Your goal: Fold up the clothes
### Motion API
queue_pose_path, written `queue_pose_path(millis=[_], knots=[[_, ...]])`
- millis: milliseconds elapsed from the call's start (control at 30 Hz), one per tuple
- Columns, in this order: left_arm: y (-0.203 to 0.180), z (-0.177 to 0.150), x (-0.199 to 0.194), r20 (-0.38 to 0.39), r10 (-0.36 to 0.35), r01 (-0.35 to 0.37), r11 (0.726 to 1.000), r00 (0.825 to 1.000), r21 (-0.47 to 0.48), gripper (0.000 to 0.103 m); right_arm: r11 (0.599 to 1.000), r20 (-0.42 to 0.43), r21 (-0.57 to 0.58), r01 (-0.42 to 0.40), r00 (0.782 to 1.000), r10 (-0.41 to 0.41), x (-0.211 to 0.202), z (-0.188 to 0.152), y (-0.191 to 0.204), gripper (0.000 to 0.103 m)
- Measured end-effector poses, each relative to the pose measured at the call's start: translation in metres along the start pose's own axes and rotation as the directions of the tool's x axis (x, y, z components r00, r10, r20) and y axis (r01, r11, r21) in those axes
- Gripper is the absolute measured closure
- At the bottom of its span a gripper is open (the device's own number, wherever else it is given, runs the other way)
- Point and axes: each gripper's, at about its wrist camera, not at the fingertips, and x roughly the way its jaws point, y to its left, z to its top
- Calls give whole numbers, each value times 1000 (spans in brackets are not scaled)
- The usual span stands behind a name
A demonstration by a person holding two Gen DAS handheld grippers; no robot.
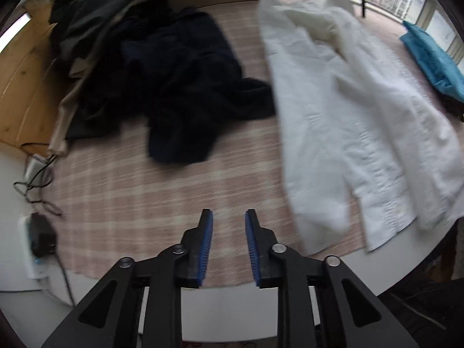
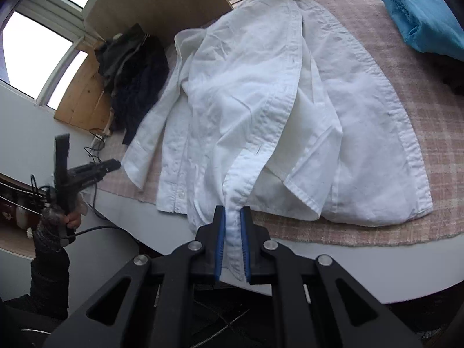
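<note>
Two blue-padded fingers of the right gripper [image 2: 232, 217] are pinched on the bottom corner of the white shirt [image 2: 261, 101], the hem's button placket running up between the pads and lifted slightly off the cloth. Beyond this claw the shirt spreads away, front open, one sleeve folded across its body just right of the grip and the other sleeve lying out to the left, its cuff near the edge of the pink checked cloth [image 2: 435, 87] that covers the white table [image 2: 348, 266]. Far past the shirt to the left sits a heap of dark clothes [image 2: 136, 78] against a wooden board [image 2: 156, 3]; to the far right lies a blue fabric piece [image 2: 420, 8]. Well to the left of this claw, a person's hand [image 2: 74, 217] carries the other tool. The left gripper [image 1: 229, 223] has its fingers parted with nothing between them, hovering over bare checked cloth near the table's front edge. From it, the white shirt lies just to the right, the dark clothes ahead and left, and cables with a power strip [image 1: 29, 249] off to the left beside the cloth.
</note>
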Motion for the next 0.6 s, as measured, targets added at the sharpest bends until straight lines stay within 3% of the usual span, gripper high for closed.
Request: queue_pose_path(millis=[100, 200, 333, 500, 600], knots=[[14, -17, -7, 1, 4, -4, 1000, 1000, -17, 78, 999, 53, 15, -39, 998, 38, -28, 16, 0, 92], [-7, -32, -20, 32, -70, 70, 998, 997, -1, 77, 999, 108, -17, -34, 994, 35, -47, 38, 11, 92], [-36, -37, -19, 57, -155, 154, 988, 986, 23, 74, 993, 139, -97, -61, 988, 74, -42, 80, 50, 92], [-60, -46, -44, 80, -169, 166, 985, 982, 43, 73, 963, 40, -235, -133, 988, 146, 8, 111, 134, 92], [-66, -57, -56, 84, -193, 190, 981, 978, 49, 73, 949, -113, -291, -121, 989, 92, 52, 104, 170, 89]])
